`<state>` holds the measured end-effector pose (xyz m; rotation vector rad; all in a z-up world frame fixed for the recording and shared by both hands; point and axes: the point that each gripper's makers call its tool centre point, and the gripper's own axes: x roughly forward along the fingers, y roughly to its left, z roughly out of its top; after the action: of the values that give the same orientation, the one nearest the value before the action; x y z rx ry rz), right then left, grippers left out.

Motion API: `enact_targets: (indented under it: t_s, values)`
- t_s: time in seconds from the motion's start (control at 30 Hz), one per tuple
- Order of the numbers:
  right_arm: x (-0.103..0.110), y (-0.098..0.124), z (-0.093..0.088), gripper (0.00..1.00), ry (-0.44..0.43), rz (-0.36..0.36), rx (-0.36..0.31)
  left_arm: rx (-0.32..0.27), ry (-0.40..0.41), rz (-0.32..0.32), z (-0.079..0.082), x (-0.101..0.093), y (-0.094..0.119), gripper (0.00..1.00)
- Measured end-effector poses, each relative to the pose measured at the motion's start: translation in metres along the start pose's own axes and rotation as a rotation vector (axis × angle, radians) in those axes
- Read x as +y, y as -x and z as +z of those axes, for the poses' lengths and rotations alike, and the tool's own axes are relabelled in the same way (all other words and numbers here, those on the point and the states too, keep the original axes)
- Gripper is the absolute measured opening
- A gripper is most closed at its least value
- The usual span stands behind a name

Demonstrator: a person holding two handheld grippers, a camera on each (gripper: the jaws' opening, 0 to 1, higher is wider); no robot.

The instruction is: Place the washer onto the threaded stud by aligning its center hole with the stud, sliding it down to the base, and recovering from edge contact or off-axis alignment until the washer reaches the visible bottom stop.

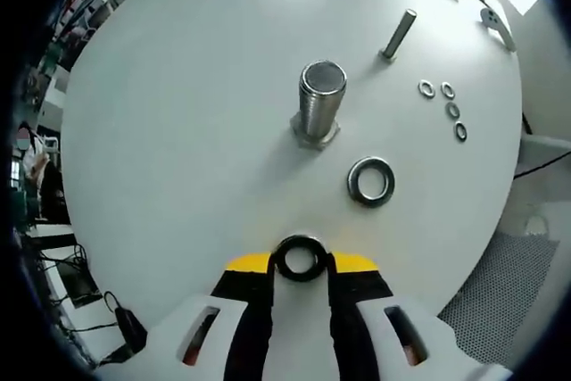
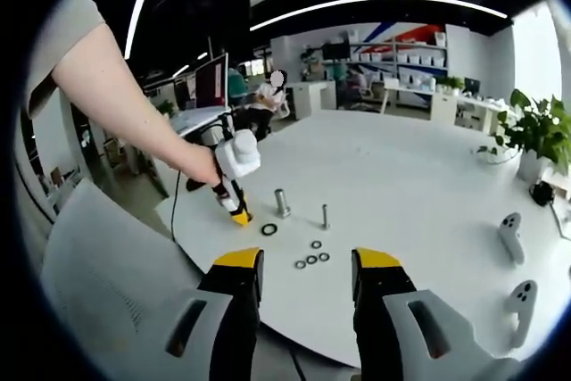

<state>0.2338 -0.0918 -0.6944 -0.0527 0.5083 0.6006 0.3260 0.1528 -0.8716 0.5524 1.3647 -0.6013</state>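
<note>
The left gripper (image 1: 302,267) is closed narrowly on a dark metal ring washer (image 1: 301,257), pinched by its rim between the yellow-tipped jaws and held above the round white table (image 1: 178,131). Ahead of that gripper, well apart from it, stands the large threaded steel stud (image 1: 319,103), upright on its hexagonal base, with nothing on it, so I judge the task to be at its carrying stage: the washer is picked up, but alignment, sliding down and seating at the bottom stop all remain. A second large steel washer (image 1: 371,180) lies flat on the table between the gripper and the stud, a little to the gripper's right. Farther off and to the right stand a slimmer smooth metal pin (image 1: 398,35) and a cluster of four small washers (image 1: 446,104). In the right gripper view, the right gripper (image 2: 305,269) hovers with its jaws standing wide and nothing between them, near the table edge, well short of the stud; ahead of it and to its left, a person's bare forearm (image 2: 125,104) reaches in with the left gripper. Two white handheld controllers (image 2: 510,236) lie far to the right.
</note>
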Motion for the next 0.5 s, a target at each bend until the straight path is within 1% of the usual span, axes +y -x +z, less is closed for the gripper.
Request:
enact_targets:
  t_s: [0.03,0.13,0.33,0.4,0.5]
  values:
    - [-0.0001,0.0001,0.0001,0.42,0.0,-0.001,-0.001,-0.005,0.022,0.002,0.0004,0.0005,0.0025,0.2]
    - [-0.0015,0.0007,0.0019,0.42,-0.006,-0.006,-0.01,-0.012,-0.001,-0.004,0.0,0.001,0.0036,0.2]
    - [-0.0007,-0.0005,-0.0002,0.41,0.001,-0.002,0.002,-0.047,0.003,-0.004,-0.002,0.002,0.0057,0.19]
    - [-0.0006,-0.0004,0.0001,0.41,-0.001,-0.001,0.001,-0.045,-0.001,-0.022,-0.0029,0.0001,0.0062,0.19]
    - [0.0007,-0.0004,0.0007,0.41,0.003,0.004,-0.001,-0.029,-0.023,-0.026,-0.0065,-0.0011,0.0054,0.19]
